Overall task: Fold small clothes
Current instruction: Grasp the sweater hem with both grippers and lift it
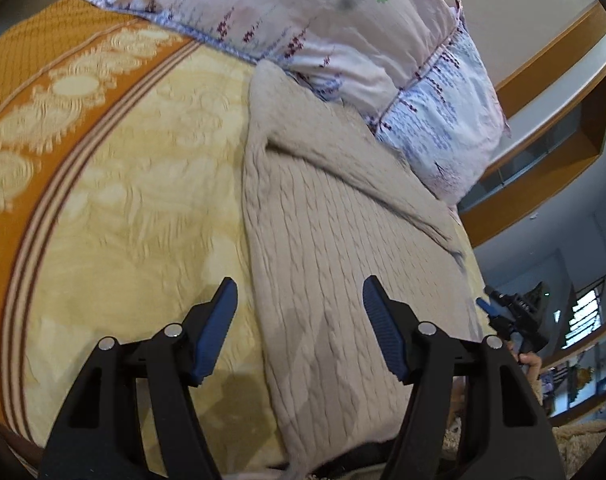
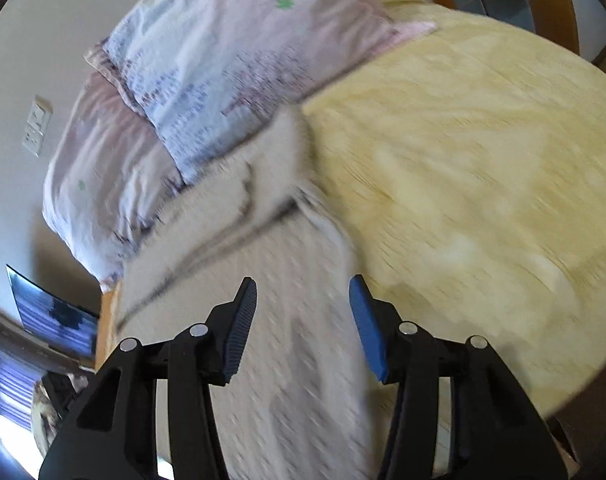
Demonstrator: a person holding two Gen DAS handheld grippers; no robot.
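Observation:
A beige cable-knit sweater point(image 1: 327, 240) lies on the yellow bedspread point(image 1: 135, 208), partly folded, with a sleeve laid across its upper part. My left gripper point(image 1: 299, 300) is open and empty, hovering over the sweater's near left edge. The right gripper also shows at the right edge of the left wrist view point(image 1: 503, 312). In the right wrist view the sweater point(image 2: 287, 280) is blurred; my right gripper point(image 2: 303, 300) is open and empty above its near part, over the bedspread point(image 2: 463, 152).
Pink and blue patterned pillows point(image 1: 343, 40) lie against the far end of the sweater, also in the right wrist view point(image 2: 207, 80). An orange border point(image 1: 55, 72) runs along the bedspread's left. A wooden shelf point(image 1: 551, 112) is on the right wall.

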